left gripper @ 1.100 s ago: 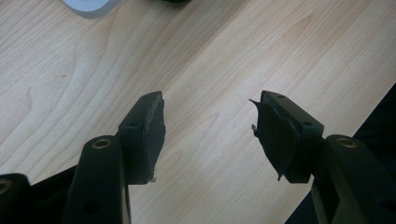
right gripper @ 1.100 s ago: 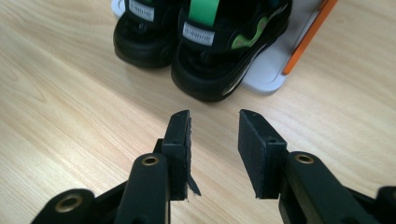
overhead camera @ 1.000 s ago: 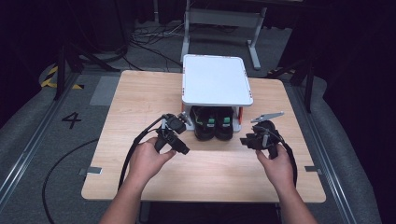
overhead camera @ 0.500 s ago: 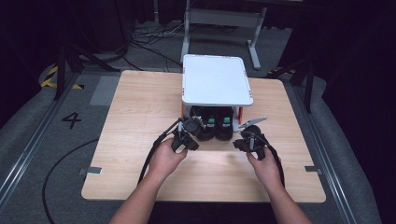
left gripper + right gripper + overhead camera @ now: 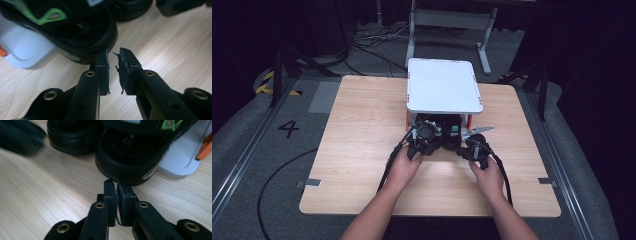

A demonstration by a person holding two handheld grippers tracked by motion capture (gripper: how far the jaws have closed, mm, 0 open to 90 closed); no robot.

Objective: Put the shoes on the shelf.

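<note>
Two black shoes with green trim stand side by side under a white shelf (image 5: 442, 90). In the left gripper view, my left gripper (image 5: 113, 56) has its tips at the heel rim of one shoe (image 5: 82, 37). Its jaws have just been closing and keep a narrow gap that shows bare wood, with nothing between them. In the right gripper view, my right gripper (image 5: 117, 183) sits just behind the heel of the other shoe (image 5: 135, 157). Those jaws have also just been closing, and the pads are together on nothing. From above, the left gripper (image 5: 431, 132) and the right gripper (image 5: 466, 146) flank the shoes (image 5: 449, 135).
The shelf has white feet (image 5: 180, 162) and orange legs (image 5: 205, 150) beside the shoes. The wooden table (image 5: 362, 125) spreads wide to the left and toward the person. A metal frame (image 5: 447, 20) and cables lie on the floor beyond it.
Both hands have come inward and forward to the shoes' heels and have sunk toward the table. Both grippers' jaws have narrowed from wide apart to nearly together.
</note>
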